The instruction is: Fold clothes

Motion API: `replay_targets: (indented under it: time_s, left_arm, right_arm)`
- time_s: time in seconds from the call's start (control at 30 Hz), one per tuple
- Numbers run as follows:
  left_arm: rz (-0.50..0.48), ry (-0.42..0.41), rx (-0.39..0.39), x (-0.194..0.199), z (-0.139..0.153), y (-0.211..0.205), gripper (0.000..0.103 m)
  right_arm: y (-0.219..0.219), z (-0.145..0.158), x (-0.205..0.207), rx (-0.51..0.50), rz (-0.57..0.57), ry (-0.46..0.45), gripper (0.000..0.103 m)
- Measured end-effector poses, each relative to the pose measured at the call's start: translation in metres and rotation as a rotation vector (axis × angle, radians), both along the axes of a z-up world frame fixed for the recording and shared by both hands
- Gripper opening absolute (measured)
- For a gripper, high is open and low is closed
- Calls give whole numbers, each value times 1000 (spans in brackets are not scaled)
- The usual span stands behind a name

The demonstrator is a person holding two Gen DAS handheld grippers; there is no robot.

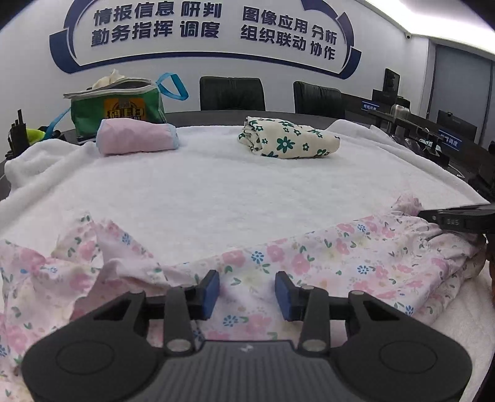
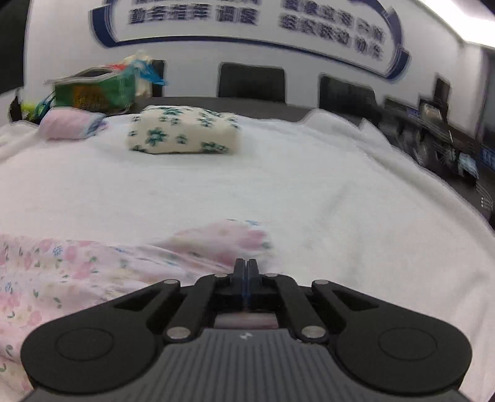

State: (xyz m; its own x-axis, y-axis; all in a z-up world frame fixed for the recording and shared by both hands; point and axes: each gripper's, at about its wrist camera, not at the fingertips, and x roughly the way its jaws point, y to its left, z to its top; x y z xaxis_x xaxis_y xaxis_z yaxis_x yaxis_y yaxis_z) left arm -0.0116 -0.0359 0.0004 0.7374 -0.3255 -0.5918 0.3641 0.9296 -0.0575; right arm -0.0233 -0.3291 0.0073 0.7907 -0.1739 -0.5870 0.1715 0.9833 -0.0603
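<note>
- My left tongs (image 1: 247, 293) stand released, the blue pads (image 1: 212, 292) parted, with the pink floral garment (image 1: 324, 263) lying under the gap and neither pad pressing on it.
- My right tongs (image 2: 246, 266) are clenched, the two fingers pressed flat together; their tips sit at the edge of a raised fold of the same garment (image 2: 216, 244), but I cannot tell whether any cloth is pinched between them.
- In the left wrist view the right tongs (image 1: 458, 216) enter from the right edge and lie on the garment's far right corner, which is bunched up there.
- The pink floral garment is spread, rumpled, along the near edge of the white towel (image 1: 232, 191) that covers the surface; its left part is crumpled into folds.
- At the far side of the towel lie two folded pieces, well apart from the garment: a pink one with a pale blue edge (image 1: 136, 137) on the left, and a cream one with green flowers (image 1: 287, 142) to its right.
- Behind the pink folded piece stands a green bag (image 1: 120, 108) with blue straps.
- Two dark chairs (image 1: 232, 94) stand behind the surface, in front of a white wall with blue lettering (image 1: 198, 24).
- The right wrist view is blurred.
</note>
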Motion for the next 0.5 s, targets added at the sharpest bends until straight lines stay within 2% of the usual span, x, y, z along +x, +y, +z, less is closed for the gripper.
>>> replay_targets:
  time_s: [0.07, 0.13, 0.17, 0.23, 0.27, 0.33, 0.37, 0.4, 0.43, 0.5]
  left_arm:
    - [-9, 0, 1, 0, 0, 0, 43]
    - [-19, 1, 1, 1, -1, -1, 46]
    - [-20, 1, 3, 1, -1, -1, 47]
    - [-21, 0, 5, 1, -1, -2, 47]
    - [-21, 0, 5, 1, -1, -2, 47]
    - [-22, 0, 6, 1, -1, -2, 47]
    - [-22, 0, 8, 1, -1, -2, 47]
    - [-23, 0, 8, 1, -1, -2, 47]
    - [-23, 0, 7, 1, -1, -1, 47]
    - [-23, 0, 6, 1, -1, -1, 47]
  right_arm:
    - [-3, 11, -9, 11, 25, -44, 7]
    - [-2, 28, -17, -11, 75, -111, 29]
    - [-2, 36, -20, -24, 105, -144, 50]
    - [-2, 48, -15, -45, 196, -159, 54]
    - [-2, 50, -11, -50, 300, -141, 54]
    - [-3, 51, -7, -83, 601, -112, 58]
    - [-2, 52, -10, -126, 775, -109, 63]
    - [-3, 54, -9, -186, 913, -75, 73]
    - [-3, 56, -2, -234, 979, -7, 76]
    - [-10, 59, 26, -273, 1002, 147, 77]
